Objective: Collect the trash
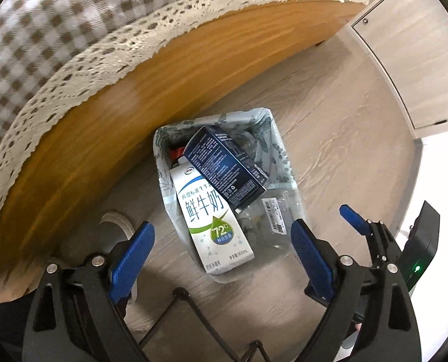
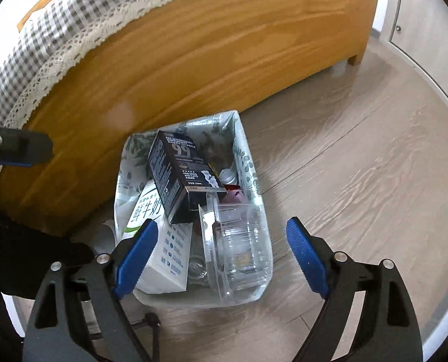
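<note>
Both grippers are seen above the bin (image 1: 280,163), pointing steeply down at it. The left gripper (image 1: 221,241) is spread wide, blue pads well apart, nothing pinched btwn them. The right gripper (image 2: 222,250) is spread wide too, nothing gripped; in the left wrist view its blue fingertip (image 1: 355,218) is caught at the right edge, beside the left one.

The bin is stood on the wood-look floor (image 2: 360,166), just beside the wooden bed frame (image 2: 193,60), and is lined w/ a leaf-print bag (image 2: 248,163). The trash is found inside it: a white milk carton (image 1: 212,220) w/ green and blue print is leaned along one side, its red cap end toward the bed. A dark blue box (image 1: 227,169) is laid tilted across the top of the carton, white "FOR DOGS AND CATS" text readable in the right wrist view. A clear plastic container (image 2: 239,241) is lodged at the near end of the bin, next to the carton, under the corner of the box. Smaller bits are glimpsed deeper in, something red and something pink, too hidden to be named.

A checked cloth (image 1: 58,30) w/ a lace edge is draped over the bed frame. A pale cabinet door (image 1: 405,60) is seen at far right.
</note>
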`<move>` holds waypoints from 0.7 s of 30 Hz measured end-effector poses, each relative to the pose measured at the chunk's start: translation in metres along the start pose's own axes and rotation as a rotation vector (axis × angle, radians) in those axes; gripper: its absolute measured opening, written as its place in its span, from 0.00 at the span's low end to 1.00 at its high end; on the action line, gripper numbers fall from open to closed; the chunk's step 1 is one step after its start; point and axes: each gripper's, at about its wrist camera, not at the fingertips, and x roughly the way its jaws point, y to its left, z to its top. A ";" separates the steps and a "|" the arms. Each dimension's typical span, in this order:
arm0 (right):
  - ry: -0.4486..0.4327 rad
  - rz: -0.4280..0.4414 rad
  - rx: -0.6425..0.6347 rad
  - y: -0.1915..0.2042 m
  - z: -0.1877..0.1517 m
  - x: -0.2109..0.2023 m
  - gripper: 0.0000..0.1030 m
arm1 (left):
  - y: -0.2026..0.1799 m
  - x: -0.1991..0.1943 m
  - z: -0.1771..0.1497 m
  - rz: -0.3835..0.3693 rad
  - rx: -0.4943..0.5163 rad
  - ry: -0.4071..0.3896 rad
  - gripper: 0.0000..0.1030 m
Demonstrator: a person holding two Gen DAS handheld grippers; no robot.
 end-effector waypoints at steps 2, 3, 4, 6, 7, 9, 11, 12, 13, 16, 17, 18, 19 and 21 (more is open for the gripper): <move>0.011 -0.036 -0.016 0.006 0.002 -0.009 0.81 | 0.003 -0.007 -0.005 -0.004 -0.012 -0.008 0.86; 0.012 -0.053 -0.024 0.008 0.004 -0.014 0.81 | 0.005 -0.012 -0.007 -0.016 -0.020 -0.017 0.86; 0.013 -0.071 -0.032 0.011 0.004 -0.018 0.81 | 0.007 -0.018 -0.008 -0.025 -0.024 -0.028 0.86; 0.014 -0.101 -0.048 0.019 0.002 -0.028 0.81 | 0.010 -0.035 -0.011 -0.049 -0.035 -0.071 0.86; 0.011 -0.113 -0.058 0.021 0.002 -0.033 0.81 | 0.011 -0.044 -0.011 -0.061 -0.042 -0.091 0.86; -0.004 -0.134 -0.092 0.032 0.006 -0.046 0.81 | 0.019 -0.069 -0.013 -0.096 -0.059 -0.153 0.86; -0.029 -0.155 -0.128 0.045 0.014 -0.058 0.81 | 0.032 -0.101 -0.016 -0.106 -0.071 -0.223 0.86; -0.044 -0.156 -0.147 0.053 0.021 -0.066 0.81 | 0.041 -0.119 -0.018 -0.103 -0.070 -0.262 0.86; -0.062 -0.157 -0.166 0.061 0.028 -0.075 0.81 | 0.048 -0.132 -0.019 -0.096 -0.070 -0.289 0.86; -0.143 -0.135 -0.216 0.097 0.055 -0.107 0.81 | 0.088 -0.189 -0.031 -0.030 -0.070 -0.429 0.86; -0.165 -0.119 -0.224 0.108 0.064 -0.116 0.81 | 0.101 -0.202 -0.035 -0.009 -0.078 -0.462 0.86; -0.185 -0.097 -0.230 0.123 0.075 -0.124 0.81 | 0.116 -0.216 -0.040 0.012 -0.091 -0.495 0.86; -0.200 -0.080 -0.236 0.137 0.084 -0.131 0.81 | 0.135 -0.231 -0.046 0.035 -0.110 -0.526 0.86; -0.224 -0.053 -0.240 0.169 0.104 -0.141 0.81 | 0.173 -0.258 -0.056 0.073 -0.159 -0.569 0.86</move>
